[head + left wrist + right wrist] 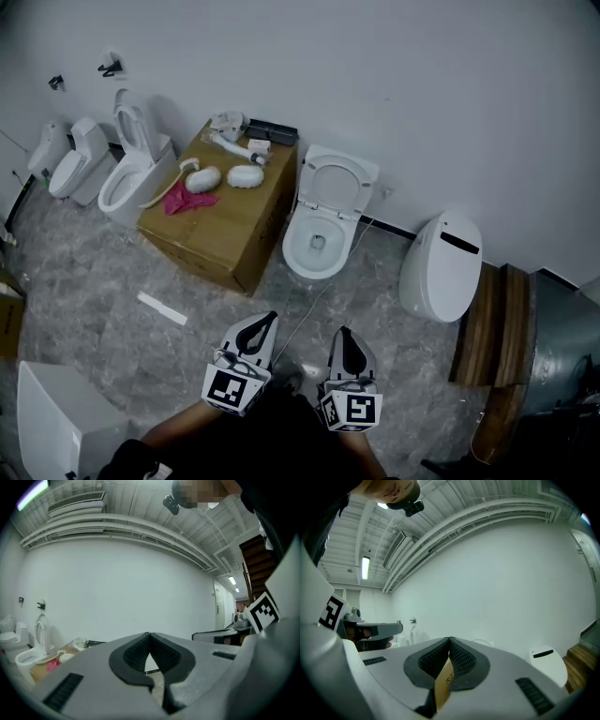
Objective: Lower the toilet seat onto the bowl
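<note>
- Open floor (pixel 211 300) runs between the cardboard box (pixel 234 225) and the closed toilet (pixel 441 267).
- The raised toilet seat (pixel 336 180) stands well ahead of the left hand-held gripper (pixel 272 317), closed and empty, and the right hand-held gripper (pixel 343 330), pinching a tan slip (pixel 445 681).

Pink cloth (pixel 187 200) lies on a cardboard box (pixel 225 230).

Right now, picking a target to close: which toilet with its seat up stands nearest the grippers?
The toilet just right of the cardboard box. Its right neighbour is shut; the other open toilet stands beyond the box.
</note>
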Tool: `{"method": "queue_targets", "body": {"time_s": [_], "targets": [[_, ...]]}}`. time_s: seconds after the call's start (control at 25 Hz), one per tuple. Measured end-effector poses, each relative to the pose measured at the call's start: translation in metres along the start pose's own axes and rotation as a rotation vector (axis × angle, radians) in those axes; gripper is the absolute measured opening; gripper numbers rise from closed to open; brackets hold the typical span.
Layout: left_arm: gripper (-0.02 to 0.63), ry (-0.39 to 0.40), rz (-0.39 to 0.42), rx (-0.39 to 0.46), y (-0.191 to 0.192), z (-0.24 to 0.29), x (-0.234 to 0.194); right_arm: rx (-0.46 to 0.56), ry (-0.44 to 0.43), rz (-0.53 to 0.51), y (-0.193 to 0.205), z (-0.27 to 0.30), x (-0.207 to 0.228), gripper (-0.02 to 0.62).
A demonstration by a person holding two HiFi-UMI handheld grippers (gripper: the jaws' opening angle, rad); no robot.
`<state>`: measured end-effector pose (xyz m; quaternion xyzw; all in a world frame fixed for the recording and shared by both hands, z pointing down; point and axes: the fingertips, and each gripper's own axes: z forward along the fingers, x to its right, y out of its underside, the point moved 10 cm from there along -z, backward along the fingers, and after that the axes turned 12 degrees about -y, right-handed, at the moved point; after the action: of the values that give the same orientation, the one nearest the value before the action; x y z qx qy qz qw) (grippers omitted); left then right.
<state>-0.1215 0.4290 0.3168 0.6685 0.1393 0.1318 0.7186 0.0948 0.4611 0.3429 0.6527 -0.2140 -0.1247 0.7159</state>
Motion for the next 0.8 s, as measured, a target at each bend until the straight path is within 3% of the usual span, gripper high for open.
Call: {"method": "queue_targets", "body": {"time_s": [0.2, 0.44, 0.68, 0.8], "targets": [[0.009, -0.055, -0.017, -0.112, 0.019, 0.017, -0.012, -0.014, -0.002, -0.001, 0.000, 0.019, 0.020, 0.026], [0.009, -0.030, -0.008, -0.049, 0.026, 0.100, -0.045, -0.029, 0.017, 0.000, 0.004, 0.082, 0.054, 0.026], [0.009, 0.001, -0.014, -0.052, 0.014, 0.205, -0.103, -0.049, 0.013, -0.030, -0.008, 0.185, 0.091, 0.026], [0.009, 0.027, -0.015, -0.097, 0.009, 0.259, -0.129, -0.070, 0.049, -0.048, -0.014, 0.233, 0.116, 0.026]]}}
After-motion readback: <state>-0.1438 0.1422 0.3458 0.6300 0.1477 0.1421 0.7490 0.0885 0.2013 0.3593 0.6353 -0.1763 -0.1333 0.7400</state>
